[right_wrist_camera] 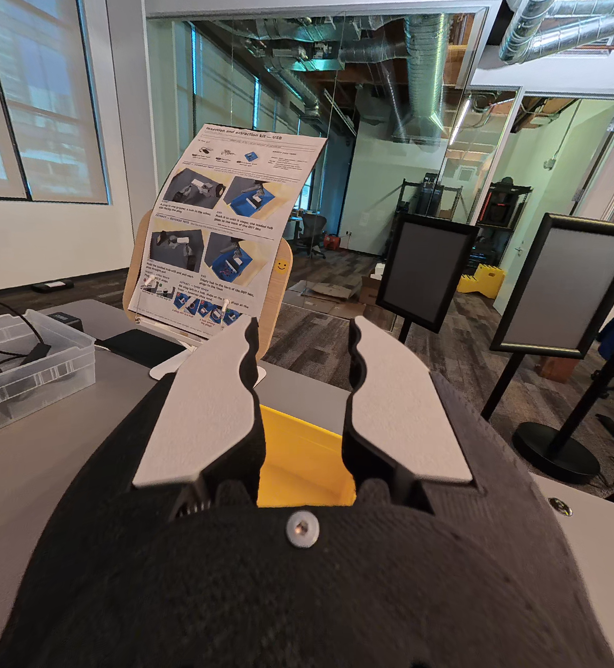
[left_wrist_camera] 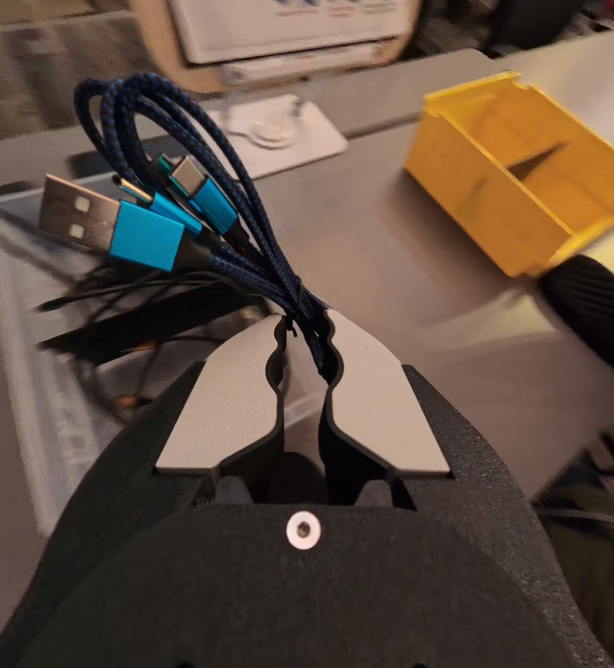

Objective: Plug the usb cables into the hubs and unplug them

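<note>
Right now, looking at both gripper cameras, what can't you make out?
- Left wrist view: contents of the tray behind the cable bundle are motion-blurred; no hub can be made out.
- Right wrist view: the yellow bin is mostly hidden by the right gripper.
- Clear bin: cut off by the left edge.

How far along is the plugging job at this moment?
Early. Done: the left gripper has picked up the bundled blue braided cable; its jaws pinch the cable's tied part, plugs free. In hand: carrying it above the grey table. Left: every insertion and removal. No hub is clearly visible, and the right gripper is open and empty over the yellow bin.
</note>
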Tool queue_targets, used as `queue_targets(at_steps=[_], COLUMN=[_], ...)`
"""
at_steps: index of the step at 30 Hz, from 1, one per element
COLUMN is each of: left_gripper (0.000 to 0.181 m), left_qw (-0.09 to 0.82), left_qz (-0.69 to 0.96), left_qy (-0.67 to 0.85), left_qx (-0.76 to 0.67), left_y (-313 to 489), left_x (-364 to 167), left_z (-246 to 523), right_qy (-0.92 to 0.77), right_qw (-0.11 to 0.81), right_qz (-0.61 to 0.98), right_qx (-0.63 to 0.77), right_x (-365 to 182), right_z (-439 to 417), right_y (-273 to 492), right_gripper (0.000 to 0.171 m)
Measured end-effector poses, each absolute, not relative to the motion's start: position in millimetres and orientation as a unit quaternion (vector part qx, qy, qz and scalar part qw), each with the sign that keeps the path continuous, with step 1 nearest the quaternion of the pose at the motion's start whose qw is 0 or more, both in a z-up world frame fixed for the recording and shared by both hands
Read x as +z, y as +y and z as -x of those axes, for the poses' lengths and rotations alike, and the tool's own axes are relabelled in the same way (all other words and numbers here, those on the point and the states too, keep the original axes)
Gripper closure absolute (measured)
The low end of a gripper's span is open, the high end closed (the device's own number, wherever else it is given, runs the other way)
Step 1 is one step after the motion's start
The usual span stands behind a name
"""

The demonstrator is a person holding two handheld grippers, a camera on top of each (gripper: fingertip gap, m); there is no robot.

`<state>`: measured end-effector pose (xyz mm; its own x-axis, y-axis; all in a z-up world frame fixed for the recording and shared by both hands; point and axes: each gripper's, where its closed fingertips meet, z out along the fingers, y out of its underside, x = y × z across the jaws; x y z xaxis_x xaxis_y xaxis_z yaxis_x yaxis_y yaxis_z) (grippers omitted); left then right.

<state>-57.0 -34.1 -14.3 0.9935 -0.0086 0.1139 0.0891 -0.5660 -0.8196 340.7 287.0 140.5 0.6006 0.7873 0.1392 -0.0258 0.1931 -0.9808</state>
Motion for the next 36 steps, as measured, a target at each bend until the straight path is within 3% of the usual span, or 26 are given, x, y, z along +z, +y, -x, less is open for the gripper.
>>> queue_targets(at_steps=[5,10,25,32,36], left_gripper=[0.165,0.167,0.167,0.162,0.161], left_qw=[0.384,0.309,0.194,0.224,0.314], left_qz=[0.907,0.919,0.938,0.923,0.892], left_qy=[0.079,0.120,0.077,0.065,0.088], left_qx=[-0.156,-0.211,-0.276,-0.305,-0.313], left_y=[8.1,70.2,158.5,158.5,152.3], left_x=[-44.6,-111.3,-193.8,-182.5,-110.5], left_z=[-57.6,-128.9,-167.6,-166.1,-145.3], right_qy=[-0.340,-0.353,-0.385,-0.384,-0.380], right_qw=[0.686,0.681,0.631,0.607,0.612], right_qz=[0.575,0.582,0.632,0.659,0.658], right_qx=[0.288,0.272,0.234,0.223,0.221], right_x=[135.2,130.0,100.6,86.5,88.2], right_z=[-341.1,-338.5,-320.5,-320.5,-325.0], right_y=[289.8,288.8,301.2,310.5,310.8], right_gripper=[0.123,0.122,0.122,0.122,0.122])
